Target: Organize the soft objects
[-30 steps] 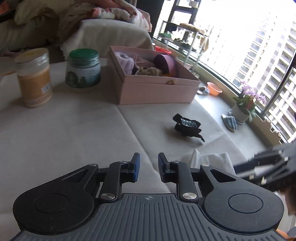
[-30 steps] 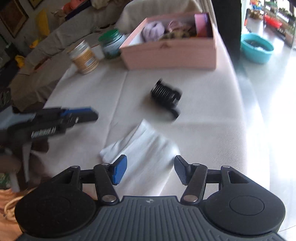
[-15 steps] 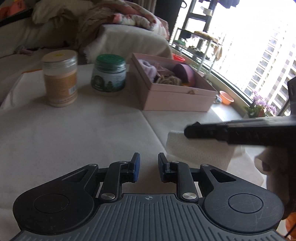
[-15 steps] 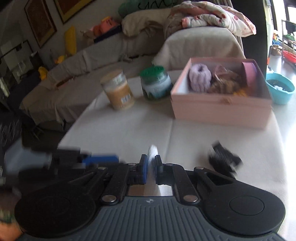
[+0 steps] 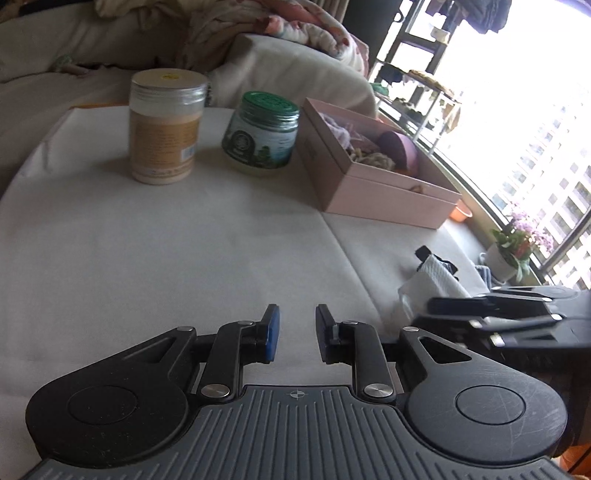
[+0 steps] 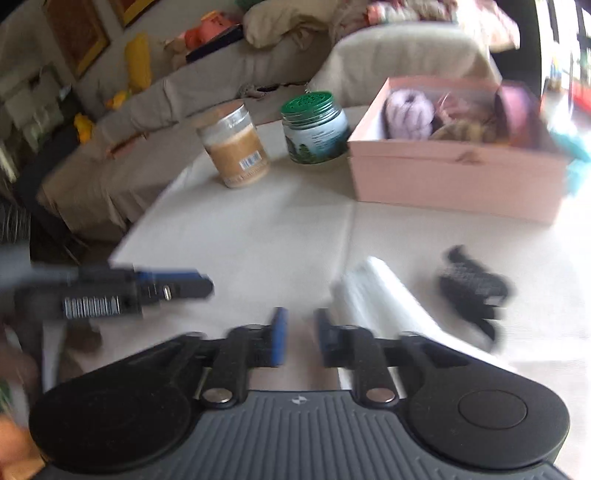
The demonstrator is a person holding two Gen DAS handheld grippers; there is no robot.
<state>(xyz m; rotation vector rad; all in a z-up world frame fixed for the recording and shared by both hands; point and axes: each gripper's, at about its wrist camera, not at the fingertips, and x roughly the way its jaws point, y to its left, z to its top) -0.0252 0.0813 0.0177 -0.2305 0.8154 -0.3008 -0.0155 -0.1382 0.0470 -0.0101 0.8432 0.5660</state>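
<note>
A home living room, high up in an apartment block. Cloth-covered sofa (image 6: 207, 92) heaped with cushions and a floral blanket (image 5: 295, 26); framed picture (image 6: 77, 33) on the wall. Low table (image 5: 184, 258) under a pale cloth, holding a tan jar (image 5: 164, 125), a green-lidded jar (image 5: 264, 129) and an open pink box (image 5: 373, 173) of soft bits. Curved window with tower blocks (image 5: 546, 155) outside, potted flowers (image 5: 517, 247) on the sill, a rack of shelves (image 5: 417, 77) alongside.

The right gripper (image 6: 298, 338) has parted its jaws, dropping the white cloth (image 6: 384, 299).
</note>
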